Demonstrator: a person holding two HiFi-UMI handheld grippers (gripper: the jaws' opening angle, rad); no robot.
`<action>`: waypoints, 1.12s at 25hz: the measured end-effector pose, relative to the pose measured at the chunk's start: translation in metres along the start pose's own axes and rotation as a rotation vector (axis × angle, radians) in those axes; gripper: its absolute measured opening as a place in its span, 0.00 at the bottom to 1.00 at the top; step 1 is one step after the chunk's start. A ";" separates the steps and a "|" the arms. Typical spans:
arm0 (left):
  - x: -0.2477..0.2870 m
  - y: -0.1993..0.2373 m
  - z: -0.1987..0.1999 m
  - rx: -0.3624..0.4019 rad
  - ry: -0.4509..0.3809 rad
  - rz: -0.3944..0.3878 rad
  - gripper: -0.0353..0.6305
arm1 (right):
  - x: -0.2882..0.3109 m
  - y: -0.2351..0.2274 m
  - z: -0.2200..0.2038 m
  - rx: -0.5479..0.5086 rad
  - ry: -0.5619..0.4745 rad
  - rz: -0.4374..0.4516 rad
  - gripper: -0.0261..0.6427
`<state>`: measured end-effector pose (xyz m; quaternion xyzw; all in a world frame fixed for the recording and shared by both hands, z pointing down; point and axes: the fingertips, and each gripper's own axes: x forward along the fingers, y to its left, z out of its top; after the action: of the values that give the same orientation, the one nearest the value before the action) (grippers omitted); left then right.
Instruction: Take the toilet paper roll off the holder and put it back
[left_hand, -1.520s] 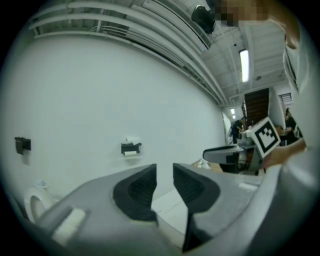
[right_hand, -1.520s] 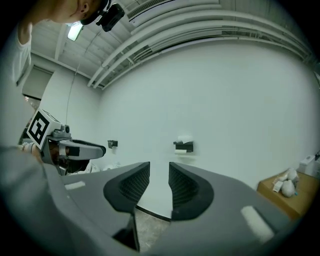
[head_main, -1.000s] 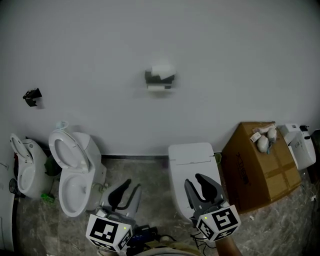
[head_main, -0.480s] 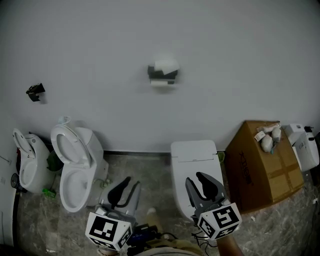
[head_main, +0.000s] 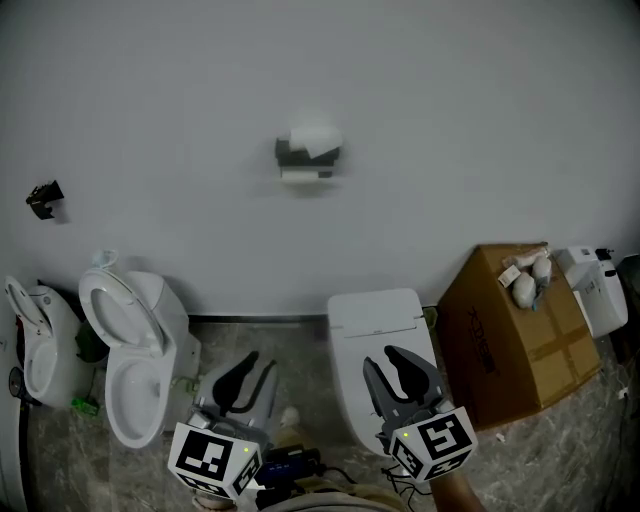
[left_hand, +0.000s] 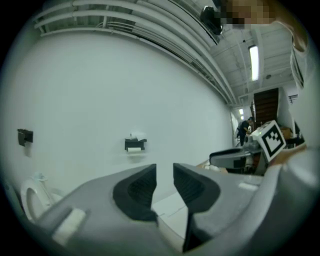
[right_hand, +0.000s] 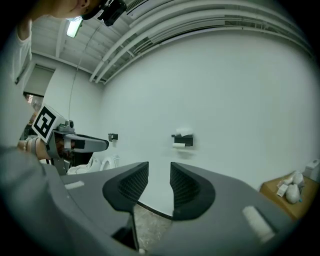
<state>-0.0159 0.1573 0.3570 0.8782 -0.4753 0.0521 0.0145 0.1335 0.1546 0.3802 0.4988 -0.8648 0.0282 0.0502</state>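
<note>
A white toilet paper roll (head_main: 314, 140) sits on a dark wall holder (head_main: 293, 155), high on the white wall. The same roll (left_hand: 135, 148) and holder (right_hand: 183, 140) show small and far off in both gripper views. My left gripper (head_main: 251, 370) hangs low at the bottom left of the head view, jaws a little apart with nothing between them. To its right, my right gripper (head_main: 403, 367) is over a closed white toilet (head_main: 375, 320), also open and empty. Both are far below the roll.
An open white toilet (head_main: 130, 345) stands at the left, with another fixture (head_main: 35, 340) beyond it. A cardboard box (head_main: 515, 335) with small white items on top stands at the right, a white device (head_main: 592, 290) beside it. A small dark bracket (head_main: 42, 198) is on the wall at the left.
The head view has shifted slightly, so the holder and toilets sit a little further left than half a second ago. Both grippers stay low and empty.
</note>
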 end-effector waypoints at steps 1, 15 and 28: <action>0.007 0.005 0.001 -0.001 0.000 -0.007 0.20 | 0.007 -0.003 0.002 -0.001 -0.001 -0.005 0.22; 0.111 0.108 0.031 0.021 -0.007 -0.086 0.20 | 0.135 -0.045 0.040 -0.003 0.003 -0.076 0.22; 0.186 0.192 0.036 0.005 -0.010 -0.132 0.20 | 0.238 -0.079 0.059 -0.030 0.010 -0.123 0.22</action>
<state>-0.0729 -0.1052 0.3365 0.9079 -0.4163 0.0479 0.0133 0.0797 -0.0951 0.3491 0.5499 -0.8327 0.0147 0.0635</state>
